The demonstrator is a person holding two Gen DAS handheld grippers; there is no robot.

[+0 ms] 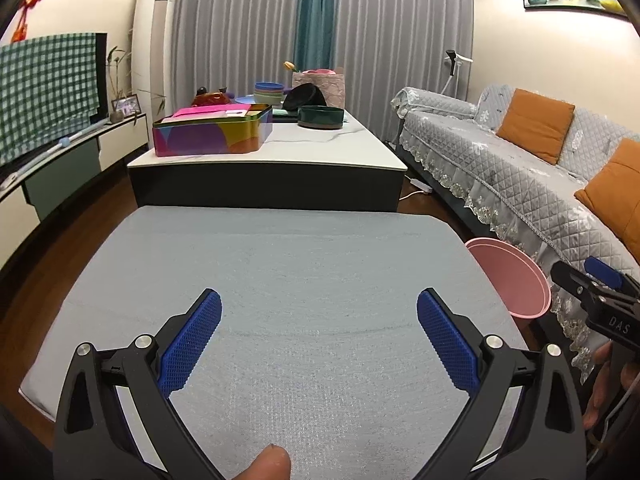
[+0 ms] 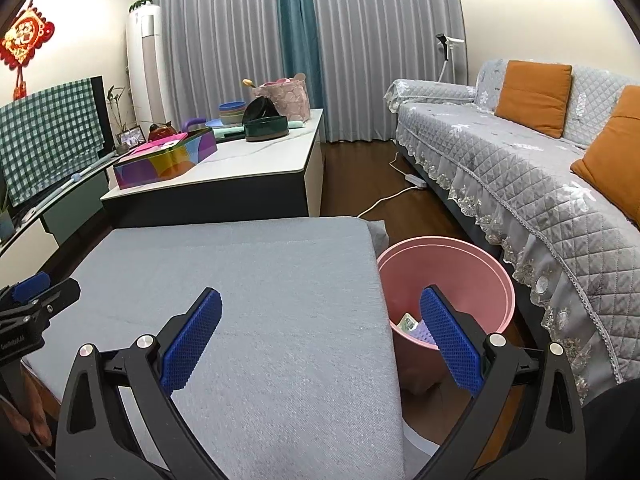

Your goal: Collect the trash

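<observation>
A living room with grey curtains (image 1: pixel 248 32) and a quilt-covered sofa (image 2: pixel 520 168): in front, a grey padded table (image 1: pixel 288 280) stands before a low coffee table (image 1: pixel 320 148) carrying a colourful tin (image 1: pixel 212 132). The left gripper (image 1: pixel 319 332) hangs over the pad, jaws wide apart and holding nothing. The right gripper (image 2: pixel 320 332), equally wide and empty, straddles the pad's edge and a pink bin (image 2: pixel 452 276) on the floor beside it, with trash (image 2: pixel 412 326) lying inside.

Colourful tin (image 1: pixel 212 134) on white coffee table (image 1: pixel 320 152), grey sofa (image 2: pixel 520 168), orange cushions (image 2: pixel 534 96)
</observation>
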